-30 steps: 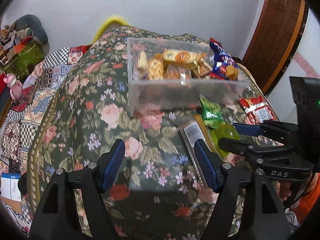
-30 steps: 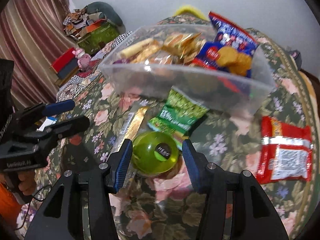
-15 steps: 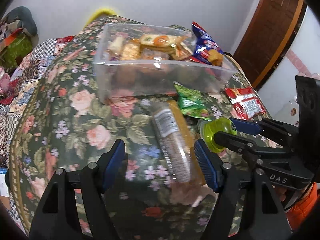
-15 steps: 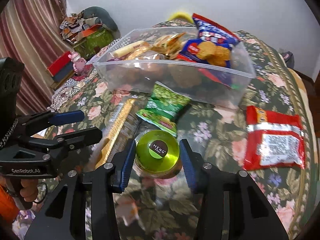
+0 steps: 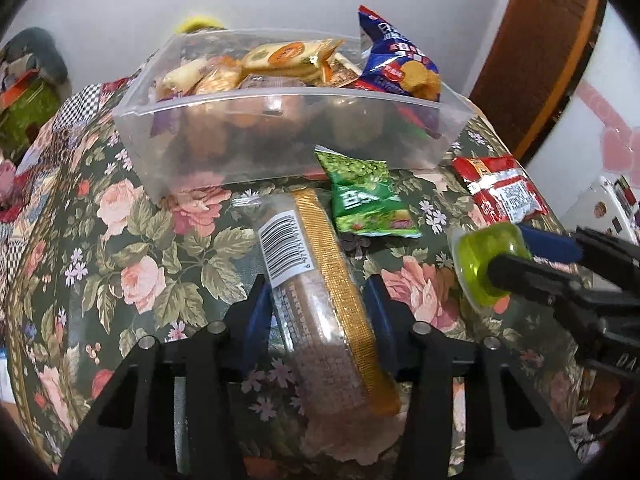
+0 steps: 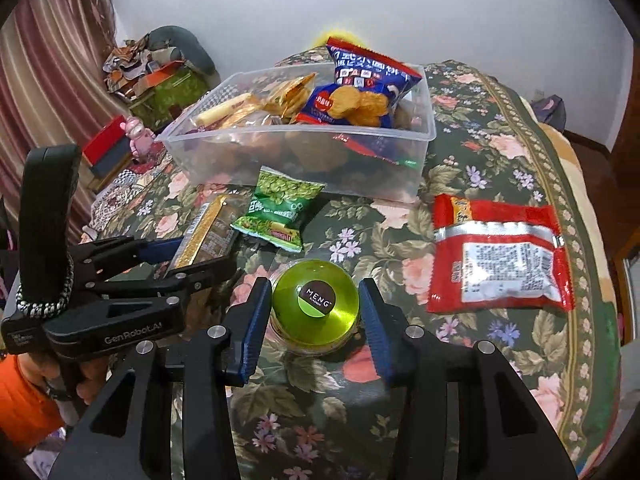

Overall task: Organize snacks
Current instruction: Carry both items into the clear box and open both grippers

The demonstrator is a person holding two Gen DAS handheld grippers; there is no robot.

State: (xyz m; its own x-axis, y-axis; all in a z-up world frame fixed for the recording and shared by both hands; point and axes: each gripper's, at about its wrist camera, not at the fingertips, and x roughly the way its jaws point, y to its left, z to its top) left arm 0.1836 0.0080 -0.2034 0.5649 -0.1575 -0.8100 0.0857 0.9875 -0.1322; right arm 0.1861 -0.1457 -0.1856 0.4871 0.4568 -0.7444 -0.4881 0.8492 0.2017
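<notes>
- Left wrist view: clear plastic bin (image 5: 280,136) across the upper centre, its near wall facing the camera, piled with wrapped snacks and a blue chip bag (image 5: 394,60) at its right end.
- Below the bin, bare floral cloth (image 5: 132,248) at left gives open room; right side crowded by a green packet (image 5: 364,196), a red packet (image 5: 502,190) and the right gripper (image 5: 532,254) at the right edge.
- Long biscuit sleeve (image 5: 320,280) at centre, long axis from the bin toward lower right, barcode end farthest; left gripper (image 5: 318,314) straddling it, tongs narrow, pads at or almost touching its sides.
- Right wrist view: right gripper (image 6: 314,304) at lower centre, tongs closed to the sides of a green round jelly cup (image 6: 314,300), label up.
- Red packet (image 6: 500,264) lying flat at right, well apart; green packet (image 6: 280,208) between cup and bin (image 6: 296,152); cloth edge dropping away at far right.
</notes>
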